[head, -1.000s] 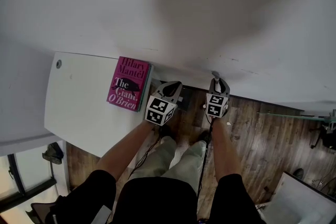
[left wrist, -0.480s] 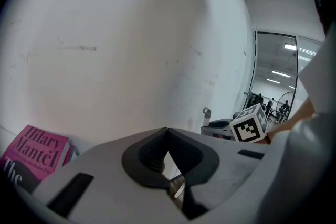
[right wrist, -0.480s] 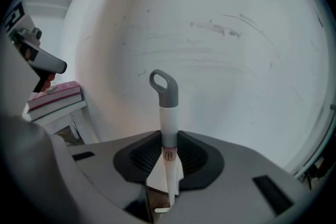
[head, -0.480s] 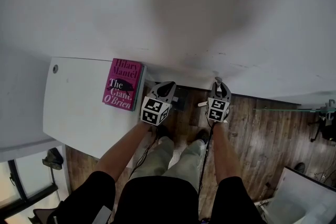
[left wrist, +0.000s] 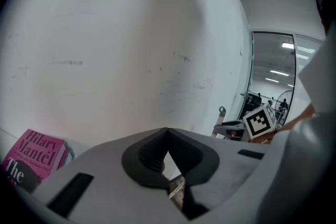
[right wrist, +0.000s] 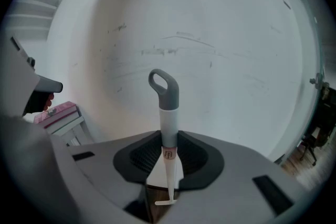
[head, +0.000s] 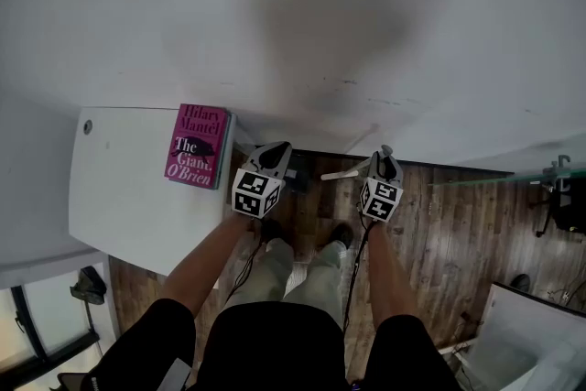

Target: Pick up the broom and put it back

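The broom's handle [right wrist: 169, 131] is white with a grey loop [right wrist: 164, 89] at its top, and it stands upright between the jaws in the right gripper view. My right gripper [right wrist: 169, 157] is shut on it, facing the white wall. In the head view the right gripper [head: 385, 162] is held over the wooden floor; the grey loop [head: 387, 151] pokes out ahead of it and a thin white piece [head: 341, 173] juts to its left. My left gripper [head: 273, 156] is beside it near the table's corner, shut with nothing in it [left wrist: 167, 129]. The broom's head is hidden.
A white table [head: 128, 197] stands at the left with a pink book [head: 194, 146] on its far corner. The white wall [head: 320, 14] is close ahead. A glass partition and an office chair [head: 560, 211] are at the right over the wooden floor [head: 458, 233].
Both grippers have shifted along the wall and risen a little, the right one further. The right gripper has rolled with the broom handle still in it, and the thin white piece now shows at its left.
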Tool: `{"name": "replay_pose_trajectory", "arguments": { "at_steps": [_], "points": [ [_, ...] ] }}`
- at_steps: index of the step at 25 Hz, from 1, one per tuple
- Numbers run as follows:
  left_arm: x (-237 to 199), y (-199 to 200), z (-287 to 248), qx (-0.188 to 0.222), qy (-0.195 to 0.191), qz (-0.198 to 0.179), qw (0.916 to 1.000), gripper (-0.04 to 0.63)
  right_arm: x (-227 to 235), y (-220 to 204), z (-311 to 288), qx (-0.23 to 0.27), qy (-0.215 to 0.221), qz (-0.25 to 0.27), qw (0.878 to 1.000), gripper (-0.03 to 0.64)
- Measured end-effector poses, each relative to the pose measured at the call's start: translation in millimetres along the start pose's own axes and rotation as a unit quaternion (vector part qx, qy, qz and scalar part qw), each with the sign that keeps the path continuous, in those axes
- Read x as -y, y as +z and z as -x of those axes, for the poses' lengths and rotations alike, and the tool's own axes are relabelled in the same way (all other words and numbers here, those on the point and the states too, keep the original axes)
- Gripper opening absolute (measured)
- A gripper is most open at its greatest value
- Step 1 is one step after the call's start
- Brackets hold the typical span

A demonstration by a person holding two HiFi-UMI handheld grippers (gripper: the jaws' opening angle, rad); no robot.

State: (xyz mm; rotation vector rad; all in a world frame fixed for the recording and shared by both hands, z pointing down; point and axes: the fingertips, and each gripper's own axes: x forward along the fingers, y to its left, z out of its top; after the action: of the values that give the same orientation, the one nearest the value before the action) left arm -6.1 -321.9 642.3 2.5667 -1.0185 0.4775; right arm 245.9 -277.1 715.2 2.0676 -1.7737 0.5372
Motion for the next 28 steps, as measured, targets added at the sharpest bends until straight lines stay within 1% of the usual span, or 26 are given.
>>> {"name": "replay_pose_trajectory", "arguments": {
  "at_steps": [3,6,10,13,18,23,28],
  "points": [
    [9,9,3,0.008,-0.004,-0.002,1.0,0.02,8,5,15,0.008,0.005,-0.022,1.0,0.101],
    [19,15,11,0.012,-0.01,-0.005,0.9999,0.019,5,17,32,0.02,0.017,-0.032,0.999,0.102],
    [29,21,25,0.018,-0.017,-0.003,0.9997,0.02,-7,36,57,0.032,0.042,-0.025,0.998,0.102],
    [30,22,37,0.024,-0.017,0.006,0.9995,0.019,-20,49,76,0.04,0.053,-0.016,0.998,0.103],
    [30,32,55,0.038,-0.024,0.013,0.9989,0.019,-31,68,105,0.049,0.055,-0.003,0.997,0.101],
    [38,46,72,0.051,-0.044,0.005,0.9977,0.018,-30,91,134,0.071,0.044,-0.002,0.996,0.101],
    [52,58,84,0.059,-0.055,-0.005,0.9967,0.02,-25,114,163,0.098,0.04,0.0,0.994,0.101]
  ]
}}
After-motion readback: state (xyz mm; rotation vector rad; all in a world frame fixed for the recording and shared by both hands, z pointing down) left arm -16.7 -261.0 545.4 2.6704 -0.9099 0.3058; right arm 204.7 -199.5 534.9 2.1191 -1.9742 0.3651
